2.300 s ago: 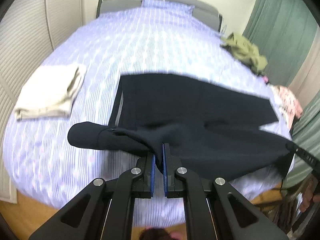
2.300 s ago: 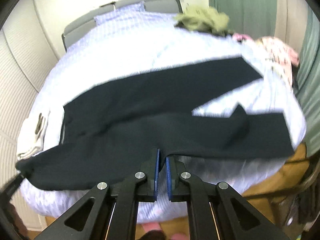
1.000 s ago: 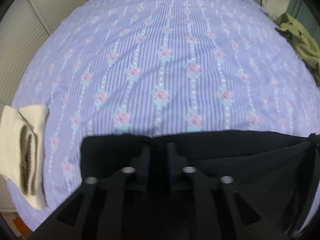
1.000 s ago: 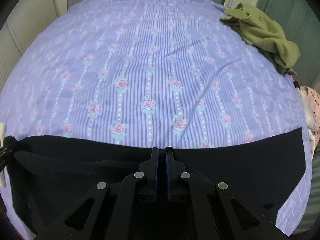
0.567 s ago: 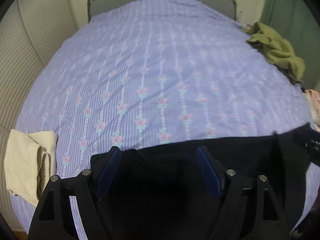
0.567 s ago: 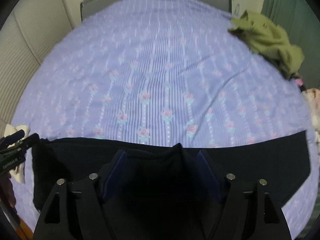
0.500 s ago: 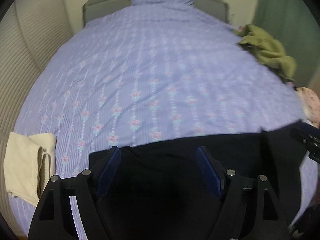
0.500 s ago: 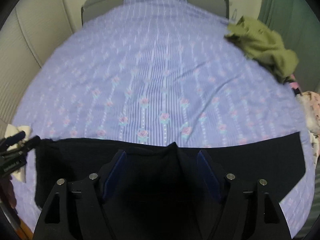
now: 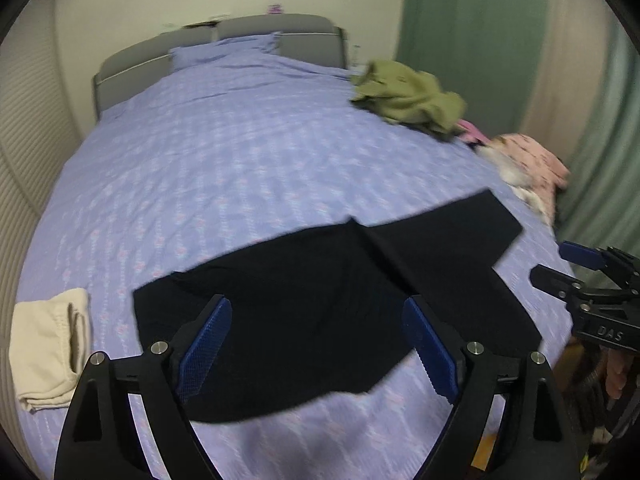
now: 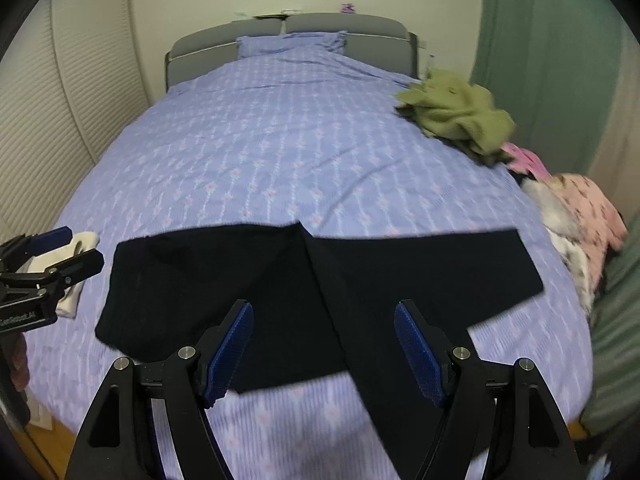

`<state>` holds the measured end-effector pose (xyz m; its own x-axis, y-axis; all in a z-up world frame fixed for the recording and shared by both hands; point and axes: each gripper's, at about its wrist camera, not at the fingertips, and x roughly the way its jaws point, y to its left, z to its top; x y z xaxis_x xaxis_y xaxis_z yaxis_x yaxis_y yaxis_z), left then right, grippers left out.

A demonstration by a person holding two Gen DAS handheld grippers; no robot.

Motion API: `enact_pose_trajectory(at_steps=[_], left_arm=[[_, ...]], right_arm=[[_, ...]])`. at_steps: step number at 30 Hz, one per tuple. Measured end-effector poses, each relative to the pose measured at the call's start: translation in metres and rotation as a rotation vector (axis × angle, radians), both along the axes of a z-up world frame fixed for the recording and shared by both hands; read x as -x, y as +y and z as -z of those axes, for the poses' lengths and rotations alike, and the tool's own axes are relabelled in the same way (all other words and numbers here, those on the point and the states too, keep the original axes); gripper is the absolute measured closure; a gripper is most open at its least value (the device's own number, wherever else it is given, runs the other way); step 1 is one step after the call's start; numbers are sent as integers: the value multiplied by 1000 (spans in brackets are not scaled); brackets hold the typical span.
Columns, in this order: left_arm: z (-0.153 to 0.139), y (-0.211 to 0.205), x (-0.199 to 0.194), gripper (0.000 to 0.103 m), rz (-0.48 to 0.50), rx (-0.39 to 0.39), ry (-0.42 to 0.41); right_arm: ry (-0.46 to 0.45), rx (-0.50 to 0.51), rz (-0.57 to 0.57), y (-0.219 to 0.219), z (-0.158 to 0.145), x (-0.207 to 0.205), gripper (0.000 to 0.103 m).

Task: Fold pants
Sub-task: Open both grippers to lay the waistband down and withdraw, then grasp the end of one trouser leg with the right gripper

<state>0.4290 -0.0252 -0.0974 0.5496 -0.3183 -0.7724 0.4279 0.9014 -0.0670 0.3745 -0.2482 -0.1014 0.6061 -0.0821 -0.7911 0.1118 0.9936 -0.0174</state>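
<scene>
Both grippers have let go of the black pants (image 10: pixel 304 296) and drawn back and up from them since a second ago, when each was clamped on the cloth's far edge. Now the left gripper (image 9: pixel 316 344) hangs over the waist end with its jaws opening and nothing pressed between them, and the right gripper (image 10: pixel 324 348) stands open and empty above the legs. The pants lie flat across the foot of the bed (image 10: pixel 280 152), near its front edge, waist toward the left corner beside a folded cream garment (image 9: pixel 48 344), legs reaching toward the right edge. One leg seems laid over the other, though the lower leg strays toward the front edge, so the lengthwise fold looks done but untidy. An olive garment (image 10: pixel 456 120) and a pink floral one (image 10: pixel 580 208) sit along the right edge, well apart. Next probably comes folding the legs toward the waist.
</scene>
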Motion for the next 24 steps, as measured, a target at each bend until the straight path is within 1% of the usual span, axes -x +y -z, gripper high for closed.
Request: enact_pose_trajectory(at_steps=[2,5,8,10,13,15,17,19,20,24], left_arm=[[2,-20,20,15,44,-11,0],[6,-48,49,15,76,-17,22],[11,-73,77,15,69,-10,54],[17,-88,92,15,43,0,76],[31,-108,113,15,-25,9,109],[47,-123,127,15,-73,6,147],[63,-135,140,15,-115,-19,179],[77,-144,150,15,-140,-35,208],[87,-150,156,15,-149,-49,223],[121,-166,170,15,-158,-107,287]], right_arm=[[13,-8,23,-12,3,20,29],[31,-20,48,-34,9,52,29],[50,-29,44,-58,17,78,29],[70,-48,15,-76,23,93,29],[102,-63,-30,-102,34,107,29],[112,-65,-63,-115,42,115,29],[138,-57,-95,-128,55,121,29],[189,-47,-125,-140,77,128,29],[204,-45,-142,-143,85,131,29],[259,22,-202,-145,122,144,29]])
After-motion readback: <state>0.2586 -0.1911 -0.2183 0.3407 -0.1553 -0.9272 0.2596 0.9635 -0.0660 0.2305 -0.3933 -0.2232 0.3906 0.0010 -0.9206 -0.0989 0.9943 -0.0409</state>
